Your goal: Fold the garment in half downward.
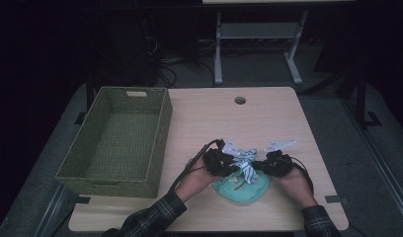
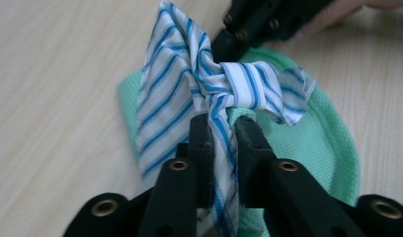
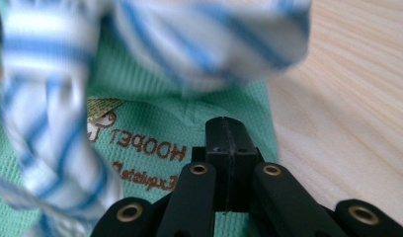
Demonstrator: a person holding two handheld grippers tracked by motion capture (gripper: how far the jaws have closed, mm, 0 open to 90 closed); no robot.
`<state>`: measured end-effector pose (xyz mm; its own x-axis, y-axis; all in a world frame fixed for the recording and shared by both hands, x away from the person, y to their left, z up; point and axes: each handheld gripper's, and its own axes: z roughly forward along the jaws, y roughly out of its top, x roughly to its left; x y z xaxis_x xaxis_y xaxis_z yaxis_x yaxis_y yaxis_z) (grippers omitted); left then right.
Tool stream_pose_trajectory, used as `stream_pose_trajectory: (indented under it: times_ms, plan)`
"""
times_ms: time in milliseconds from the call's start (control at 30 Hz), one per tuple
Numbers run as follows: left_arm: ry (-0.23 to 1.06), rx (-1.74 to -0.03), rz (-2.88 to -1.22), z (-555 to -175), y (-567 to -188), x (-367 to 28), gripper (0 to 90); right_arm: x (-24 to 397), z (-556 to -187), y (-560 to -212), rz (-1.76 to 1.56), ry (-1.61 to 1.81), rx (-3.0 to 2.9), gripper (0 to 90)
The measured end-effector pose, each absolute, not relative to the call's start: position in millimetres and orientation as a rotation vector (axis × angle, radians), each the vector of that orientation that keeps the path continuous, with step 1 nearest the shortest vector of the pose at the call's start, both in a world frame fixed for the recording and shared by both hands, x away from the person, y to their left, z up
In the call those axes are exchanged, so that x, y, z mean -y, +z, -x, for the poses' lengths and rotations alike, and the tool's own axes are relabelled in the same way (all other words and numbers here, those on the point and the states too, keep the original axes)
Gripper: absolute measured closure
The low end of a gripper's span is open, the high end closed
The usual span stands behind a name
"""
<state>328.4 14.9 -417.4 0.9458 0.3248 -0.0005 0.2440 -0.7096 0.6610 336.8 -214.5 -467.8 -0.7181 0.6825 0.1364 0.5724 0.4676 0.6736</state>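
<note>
A small mint-green garment (image 1: 241, 191) lies on the table near its front edge, with a blue-and-white striped cloth (image 1: 247, 169) knotted on top of it. My left gripper (image 1: 233, 165) comes in from the left. In the left gripper view its jaws (image 2: 225, 137) are shut on a strip of the striped cloth (image 2: 175, 74) just below the knot, over the green garment (image 2: 313, 143). My right gripper (image 1: 258, 165) faces it from the right. Its jaws (image 3: 226, 136) are shut with nothing seen between them, above the green garment (image 3: 155, 118) with brown lettering; the striped cloth (image 3: 46, 98) hangs blurred to the left.
A green woven basket (image 1: 115, 143) stands on the table's left side. The wooden table (image 1: 268, 123) has a round cable hole (image 1: 240, 100) near its back edge. Two forearms in plaid sleeves come in from the bottom. A desk frame stands on the floor behind.
</note>
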Motion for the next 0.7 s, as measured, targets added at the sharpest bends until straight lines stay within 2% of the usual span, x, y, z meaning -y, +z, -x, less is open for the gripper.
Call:
stream_pose_trajectory:
  times_ms: [133, 233, 333, 600, 700]
  plan:
    - [0.122, -0.399, -2.357, -327.8, -412.6, -17.2, 60.3, 219.2, -333.2, -462.9, -1.108, 1.094, -2.536, 89.7]
    - [0.112, -0.405, -2.304, -327.5, -406.0, -20.6, 55.1, 222.9, -328.7, -459.6, -1.115, 1.093, -2.525, 89.7]
    - [0.110, -0.421, -2.282, -329.3, -403.1, -23.3, 55.6, 225.0, -325.2, -458.3, -1.112, 1.079, -2.527, 89.7]
    - [0.067, -0.473, -2.254, -336.5, -404.1, -25.4, 67.6, 225.6, -298.6, -457.9, -1.097, 1.076, -2.555, 89.7]
    - [0.055, -0.475, -2.283, -337.4, -407.5, -23.8, 68.8, 224.0, -291.2, -458.0, -1.076, 1.088, -2.567, 89.7]
